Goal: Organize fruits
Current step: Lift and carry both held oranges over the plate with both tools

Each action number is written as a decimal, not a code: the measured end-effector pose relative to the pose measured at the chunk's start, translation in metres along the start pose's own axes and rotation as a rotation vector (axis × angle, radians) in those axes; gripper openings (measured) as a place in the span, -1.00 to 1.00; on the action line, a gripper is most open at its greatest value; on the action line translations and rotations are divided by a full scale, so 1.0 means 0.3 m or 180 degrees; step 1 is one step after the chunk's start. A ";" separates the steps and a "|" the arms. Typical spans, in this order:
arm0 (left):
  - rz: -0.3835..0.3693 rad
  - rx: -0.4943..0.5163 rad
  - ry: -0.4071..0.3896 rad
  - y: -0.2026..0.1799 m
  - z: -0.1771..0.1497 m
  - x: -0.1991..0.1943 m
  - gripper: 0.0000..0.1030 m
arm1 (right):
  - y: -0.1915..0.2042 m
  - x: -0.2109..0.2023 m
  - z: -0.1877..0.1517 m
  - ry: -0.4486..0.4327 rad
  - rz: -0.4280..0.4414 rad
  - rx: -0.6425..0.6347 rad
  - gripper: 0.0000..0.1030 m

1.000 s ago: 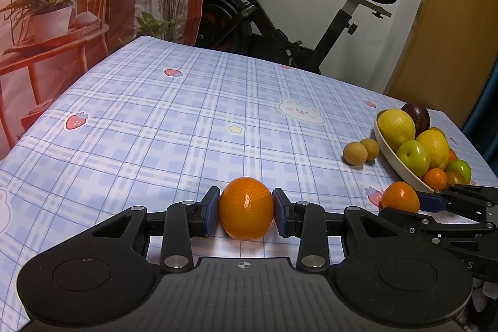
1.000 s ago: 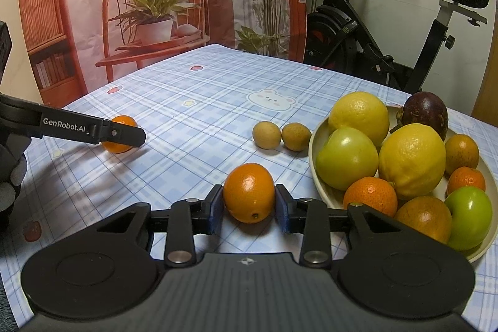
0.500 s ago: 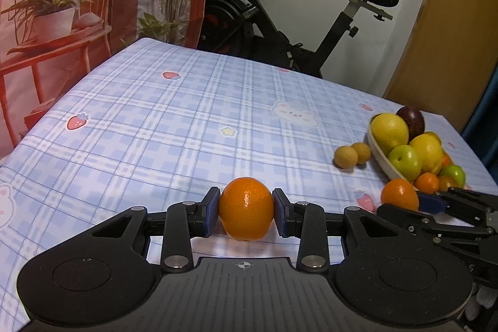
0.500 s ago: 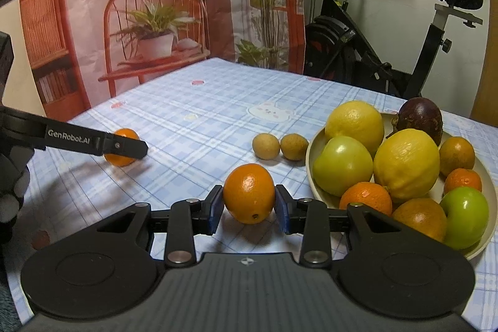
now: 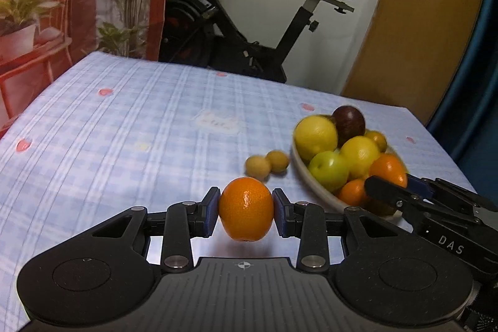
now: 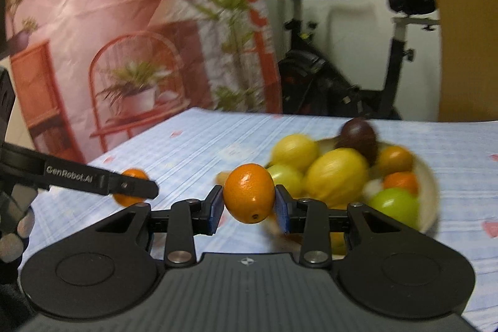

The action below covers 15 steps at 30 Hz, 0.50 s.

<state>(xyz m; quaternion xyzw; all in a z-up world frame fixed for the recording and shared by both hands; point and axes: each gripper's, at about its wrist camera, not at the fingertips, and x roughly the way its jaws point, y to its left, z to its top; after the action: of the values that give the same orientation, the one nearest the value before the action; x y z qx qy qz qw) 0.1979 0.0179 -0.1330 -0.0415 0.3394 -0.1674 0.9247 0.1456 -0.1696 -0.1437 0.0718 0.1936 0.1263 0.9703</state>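
My left gripper (image 5: 246,209) is shut on an orange (image 5: 246,213) and holds it above the blue checked tablecloth (image 5: 124,126). My right gripper (image 6: 249,204) is shut on a second orange (image 6: 249,196), lifted in front of the white fruit bowl (image 6: 431,185). The bowl (image 5: 308,176) holds lemons, green apples, small oranges and a dark purple fruit. In the left wrist view the right gripper (image 5: 401,185) reaches over the bowl's near side with its orange (image 5: 387,168). In the right wrist view the left gripper (image 6: 130,187) is at the left with its orange (image 6: 132,175).
Two small tan fruits (image 5: 267,164) lie on the cloth just left of the bowl. An exercise bike (image 5: 249,30) stands behind the table's far edge. A red printed backdrop (image 6: 109,36) hangs at the left.
Both grippers have lifted their oranges off the cloth. The left one has moved right toward the bowl. The right one has risen and moved to the bowl.
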 end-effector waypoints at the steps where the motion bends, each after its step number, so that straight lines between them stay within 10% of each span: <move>1: -0.0005 0.0018 -0.0026 -0.015 0.012 0.007 -0.26 | -0.022 -0.009 0.006 -0.0049 -0.0039 0.0005 -0.28; 15: -0.0090 0.0475 -0.0281 -0.245 0.137 0.093 -0.26 | -0.254 0.000 0.037 -0.0211 -0.0345 0.0265 -0.28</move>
<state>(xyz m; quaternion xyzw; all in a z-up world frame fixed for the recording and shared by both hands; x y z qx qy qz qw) 0.2234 -0.0622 -0.1046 0.0153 0.2842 -0.2033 0.9368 0.1664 -0.2436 -0.1479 0.1056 0.1701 0.0629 0.9777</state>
